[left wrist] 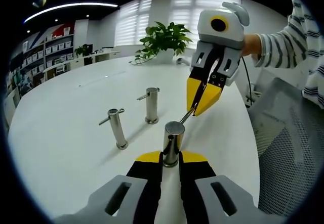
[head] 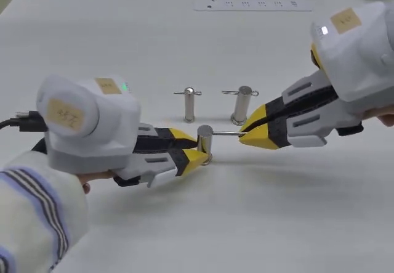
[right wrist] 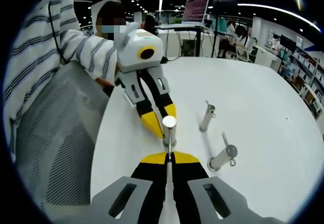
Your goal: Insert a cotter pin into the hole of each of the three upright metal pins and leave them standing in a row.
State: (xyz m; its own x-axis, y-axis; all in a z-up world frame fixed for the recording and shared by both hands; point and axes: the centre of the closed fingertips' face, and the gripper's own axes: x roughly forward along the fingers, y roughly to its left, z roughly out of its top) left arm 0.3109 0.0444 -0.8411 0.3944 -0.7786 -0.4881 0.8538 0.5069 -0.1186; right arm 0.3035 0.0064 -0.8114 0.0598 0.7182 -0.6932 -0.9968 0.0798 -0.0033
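- The left gripper (head: 200,148) is held low and level, pointed to the right; its jaws are clamped on the metal pin (head: 205,136) near its base.
- The right gripper (head: 244,135) is angled down and leftward; its jaws are pinched on the cotter pin (head: 225,134).
- The tips are set near each other, apart.
- The striped sleeve (head: 28,205) is seen at the left wrist.

Two rear pins (head: 189,106) (head: 241,108) stand upright, cottered; a level cotter pin (head: 226,134) touches the front pin (head: 204,138).

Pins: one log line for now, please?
left gripper shut on front pin | right gripper shut on cotter pin | back pins fitted
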